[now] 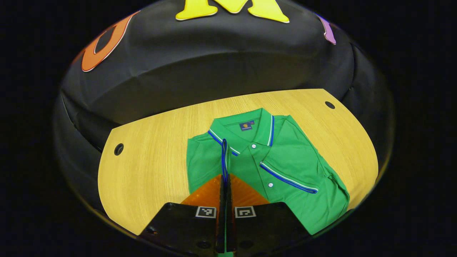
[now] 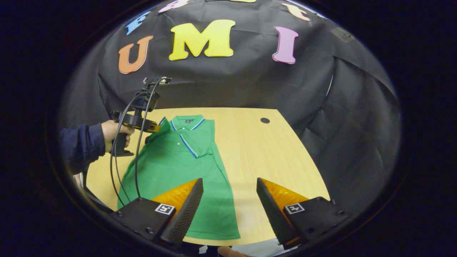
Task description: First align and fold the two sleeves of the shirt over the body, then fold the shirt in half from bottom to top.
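Centre of the left gripper view: left claw (image 1: pixel 225 180) pinches the polo shirt's (image 1: pixel 282 167) striped sleeve cuff (image 1: pixel 224 157), body lying right of it on the counter (image 1: pixel 150 167). Right claw (image 2: pixel 229 200) gapes wide at the hem.

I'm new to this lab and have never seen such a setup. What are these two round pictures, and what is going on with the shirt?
A person holds a two-finger gripper in each hand; a fisheye camera rides on each. The left gripper view looks along the left gripper, shut on the blue-trimmed cuff of one sleeve of the green polo shirt and holding it over the shirt's body. The right gripper view looks along the right gripper, open and holding nothing, above the light wooden table. It also shows the left gripper farther off, in a hand with a dark sleeve. The other sleeve already lies folded across the chest.
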Demonstrator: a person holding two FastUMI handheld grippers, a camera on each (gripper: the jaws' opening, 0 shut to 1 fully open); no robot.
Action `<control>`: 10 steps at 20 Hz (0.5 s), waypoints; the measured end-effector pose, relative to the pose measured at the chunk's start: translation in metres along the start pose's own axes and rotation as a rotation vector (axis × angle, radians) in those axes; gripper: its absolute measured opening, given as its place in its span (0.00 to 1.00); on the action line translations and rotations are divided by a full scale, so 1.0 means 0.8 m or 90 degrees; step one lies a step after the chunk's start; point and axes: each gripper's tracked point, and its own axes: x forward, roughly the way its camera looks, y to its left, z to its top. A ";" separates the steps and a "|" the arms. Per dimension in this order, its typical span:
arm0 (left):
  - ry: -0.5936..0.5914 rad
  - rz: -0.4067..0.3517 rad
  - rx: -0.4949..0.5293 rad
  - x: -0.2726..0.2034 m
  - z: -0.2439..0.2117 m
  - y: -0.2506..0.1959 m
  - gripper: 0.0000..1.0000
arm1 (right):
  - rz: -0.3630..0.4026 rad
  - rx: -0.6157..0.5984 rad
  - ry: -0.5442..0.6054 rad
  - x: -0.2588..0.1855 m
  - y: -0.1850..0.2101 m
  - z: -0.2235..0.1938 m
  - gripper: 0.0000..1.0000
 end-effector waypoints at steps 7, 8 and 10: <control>0.024 -0.043 0.025 0.006 -0.014 -0.045 0.08 | -0.012 0.024 0.016 0.001 -0.015 -0.024 0.94; 0.020 -0.050 0.021 0.003 -0.011 -0.051 0.08 | -0.013 0.026 0.017 0.000 -0.017 -0.025 0.95; 0.011 -0.060 0.020 -0.002 -0.007 -0.056 0.18 | -0.015 0.029 0.013 -0.001 -0.021 -0.027 0.95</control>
